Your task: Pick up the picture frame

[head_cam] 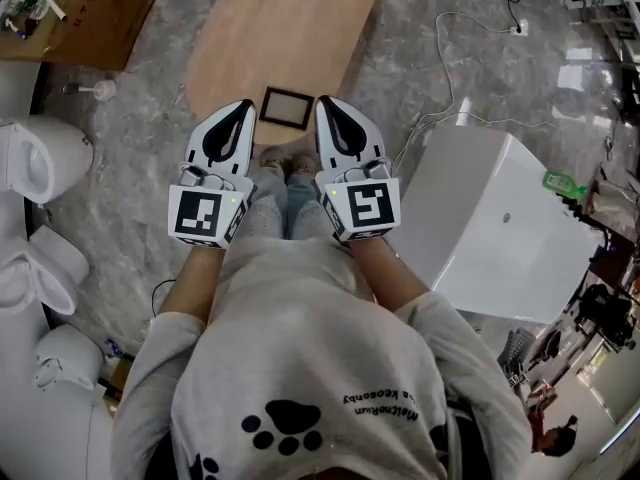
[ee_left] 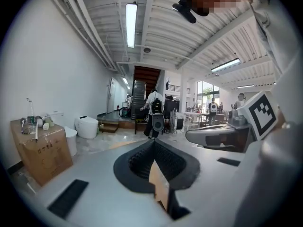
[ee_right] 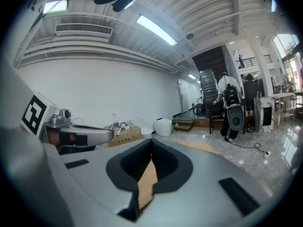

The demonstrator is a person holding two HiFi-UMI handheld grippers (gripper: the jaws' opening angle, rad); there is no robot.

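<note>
**Bright, even hall light; fisheye edges**

Tube lights [ee_left: 131,25] on the ceiling and a window [ee_right: 289,45] light the hall evenly. In the head view the polished floor [head_cam: 588,70] glares white at upper right, and shadows are faint. Both gripper views bend straight lines and darken to black at the corners. Up close, the left gripper [ee_left: 154,143] and right gripper [ee_right: 151,143] look soft and slightly smeared.

Dark-edged picture frame [head_cam: 287,107], tan wood-grain table [head_cam: 280,38]
</note>
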